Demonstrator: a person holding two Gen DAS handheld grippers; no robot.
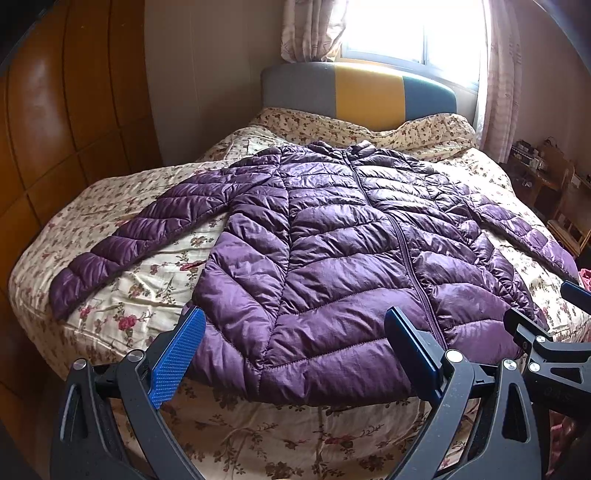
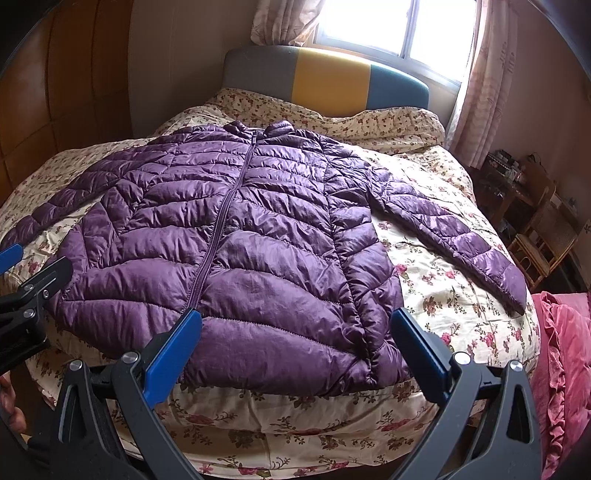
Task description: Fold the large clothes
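Fingers spread wide and empty, the left gripper and right gripper hover just short of the hem of a purple quilted jacket, lying flat, zipped, collar away, sleeves outstretched, on the floral bedspread.

We count 1 purple puffer jacket, w/ 2 sleeves and 1 zipper down the front. 1 bed under it, w/ 1 headboard in 3 colour blocks: grey, yellow, teal. 2 claws: left claw, right claw, each w/ 2 blue-padded fingers. 1 window, 2 curtains. 1 pink ruffled cloth at the bed's right edge.
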